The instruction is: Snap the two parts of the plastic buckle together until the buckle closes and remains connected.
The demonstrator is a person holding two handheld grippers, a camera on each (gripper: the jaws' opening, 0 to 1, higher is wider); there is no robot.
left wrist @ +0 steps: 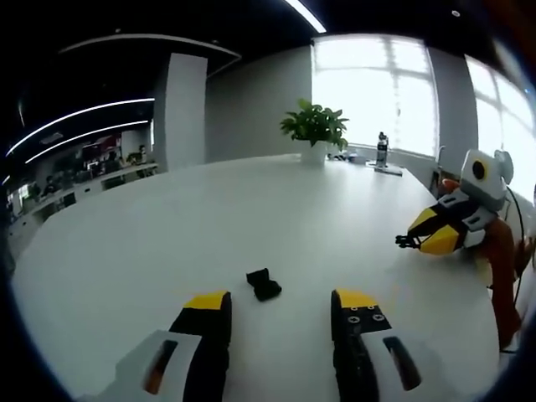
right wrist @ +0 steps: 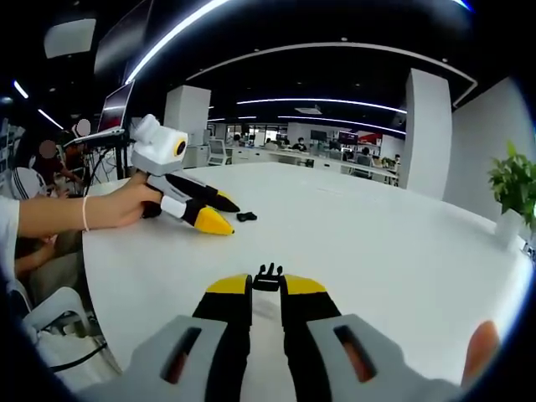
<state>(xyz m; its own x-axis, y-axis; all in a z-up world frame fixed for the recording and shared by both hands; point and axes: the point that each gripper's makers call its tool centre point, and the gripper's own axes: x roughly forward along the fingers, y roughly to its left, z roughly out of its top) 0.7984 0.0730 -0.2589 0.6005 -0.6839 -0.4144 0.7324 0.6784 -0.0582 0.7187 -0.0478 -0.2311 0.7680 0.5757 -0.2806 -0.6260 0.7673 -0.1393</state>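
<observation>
One black buckle part lies on the white table, just ahead of my left gripper and between its yellow-tipped jaws, which stand wide open and do not touch it. In the right gripper view that same part sits in front of the left gripper, which a hand holds. My right gripper is shut on the other black buckle part, whose prongs stick out past the tips. From the left gripper view, the right gripper hovers at the right with that part at its tip.
A potted plant and a bottle stand at the table's far edge by the window. The plant also appears at the right of the right gripper view. Seated people are beyond the table's left edge.
</observation>
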